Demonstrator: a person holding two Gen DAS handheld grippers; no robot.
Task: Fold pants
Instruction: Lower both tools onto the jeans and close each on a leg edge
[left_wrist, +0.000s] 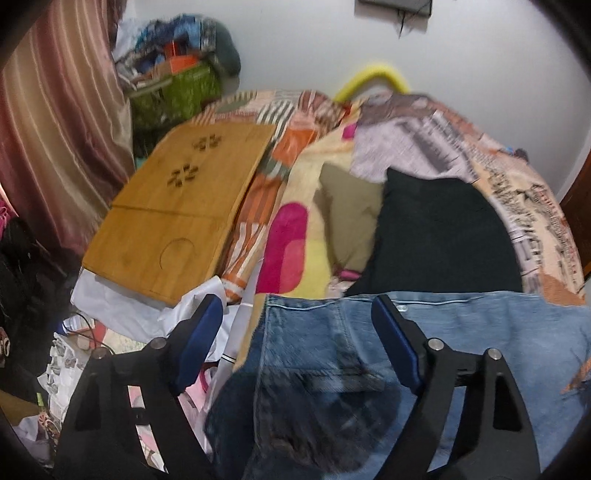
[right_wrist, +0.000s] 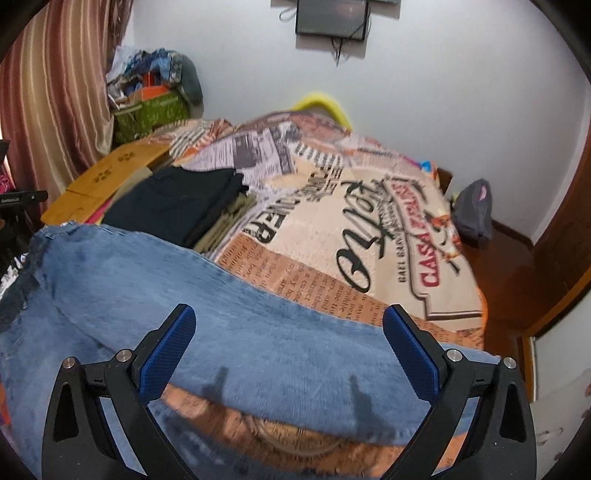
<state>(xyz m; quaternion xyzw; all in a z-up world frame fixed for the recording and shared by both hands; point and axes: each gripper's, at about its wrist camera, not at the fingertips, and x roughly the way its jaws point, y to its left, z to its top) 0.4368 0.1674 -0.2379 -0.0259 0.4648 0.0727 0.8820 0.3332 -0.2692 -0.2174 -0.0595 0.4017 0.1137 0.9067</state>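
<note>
My jeans lie spread across the bed, no fold evident yet. My left gripper and right gripper hang above them, jaws apart, holding nothing. Black folded pants already sit behind.

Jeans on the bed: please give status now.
Left gripper open, right gripper open, both empty. Jeans spread on bedspread, unfolded. Folded black garment lies just beyond.

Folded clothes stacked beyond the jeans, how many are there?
2: a black garment on top, an olive garment beneath it, stacked on the bedspread. More could be hidden underneath.
</note>
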